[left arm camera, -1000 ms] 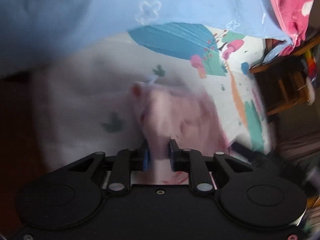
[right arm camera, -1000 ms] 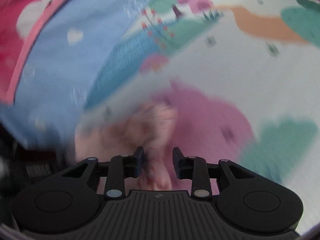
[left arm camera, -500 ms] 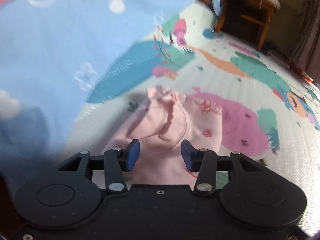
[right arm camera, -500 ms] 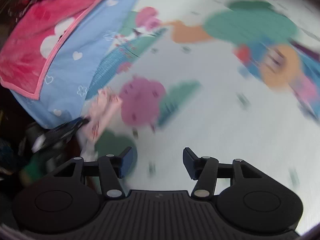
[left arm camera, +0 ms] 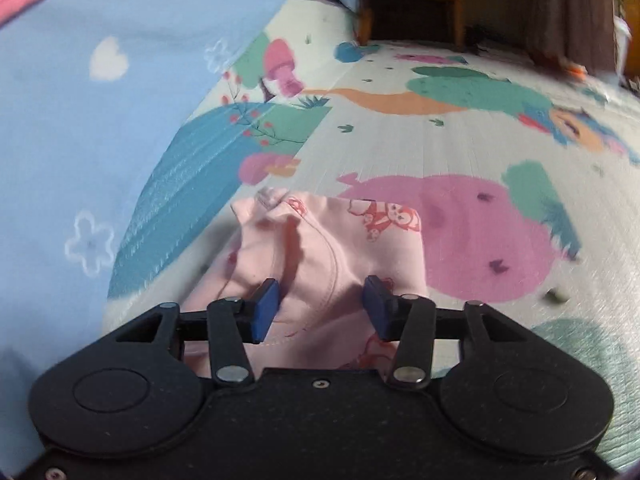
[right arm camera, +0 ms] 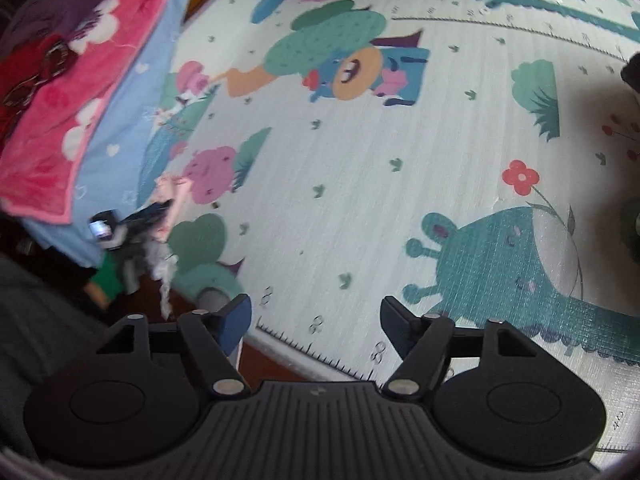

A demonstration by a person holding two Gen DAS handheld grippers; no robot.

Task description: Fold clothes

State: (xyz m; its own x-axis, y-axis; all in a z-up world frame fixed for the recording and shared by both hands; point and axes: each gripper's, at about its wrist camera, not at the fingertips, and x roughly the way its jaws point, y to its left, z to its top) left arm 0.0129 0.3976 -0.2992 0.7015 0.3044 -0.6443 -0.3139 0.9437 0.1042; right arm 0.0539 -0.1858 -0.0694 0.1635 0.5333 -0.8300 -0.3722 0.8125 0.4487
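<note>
On mat (left arm camera: pixel 460 152), pink garment (left arm camera: pixel 320 248) bunched at 12 o'clock of left gripper (left arm camera: pixel 320 304), jaws just opened, off cloth; right gripper (right arm camera: pixel 316 316) wide, empty, just opened; judged release step, next regrasp edge

garment (left arm camera: pixel 320 248) on mat (left arm camera: pixel 460 152), blanket (left arm camera: pixel 100 120) left

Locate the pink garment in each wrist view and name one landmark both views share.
Left wrist: pink garment lies low in the centre on the play mat, behind the left gripper.
Right wrist: pink garment small, at mid-left.
Shared landmark: the purple bush print beside it.
</note>
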